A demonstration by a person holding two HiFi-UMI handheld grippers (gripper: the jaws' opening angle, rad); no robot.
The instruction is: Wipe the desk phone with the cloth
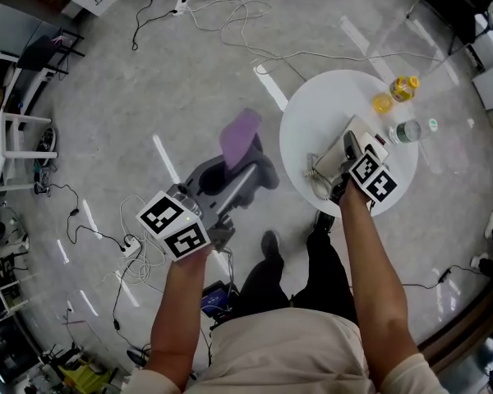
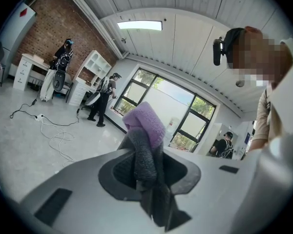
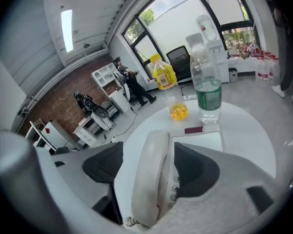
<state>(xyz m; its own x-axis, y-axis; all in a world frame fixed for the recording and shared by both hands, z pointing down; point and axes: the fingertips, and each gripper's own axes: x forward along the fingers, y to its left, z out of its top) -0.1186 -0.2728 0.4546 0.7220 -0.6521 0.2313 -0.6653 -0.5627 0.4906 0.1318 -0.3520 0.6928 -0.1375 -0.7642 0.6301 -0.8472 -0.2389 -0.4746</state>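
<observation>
The desk phone (image 1: 346, 158) sits on the table (image 1: 302, 109); water bottle (image 1: 406, 131) and, seemingly, cup (image 1: 382, 103) behind it.

This is looking like an open-plan office doubling as a workroom. Daylight is pouring through tall black-framed windows (image 2: 185, 116) under a white panelled ceiling with a recessed strip light (image 2: 139, 26). A white desk (image 2: 29, 62) and white open shelving (image 2: 95, 65) are lining a red brick wall (image 2: 44, 38), where two people (image 2: 61, 57) are standing with equipment. White cables (image 1: 230, 15) are trailing over the polished grey floor (image 1: 189, 72). A cream plastic desk phone (image 3: 151, 179) is sitting on a round white table (image 1: 312, 113), with a black office chair (image 3: 178, 57) standing beyond it.
</observation>
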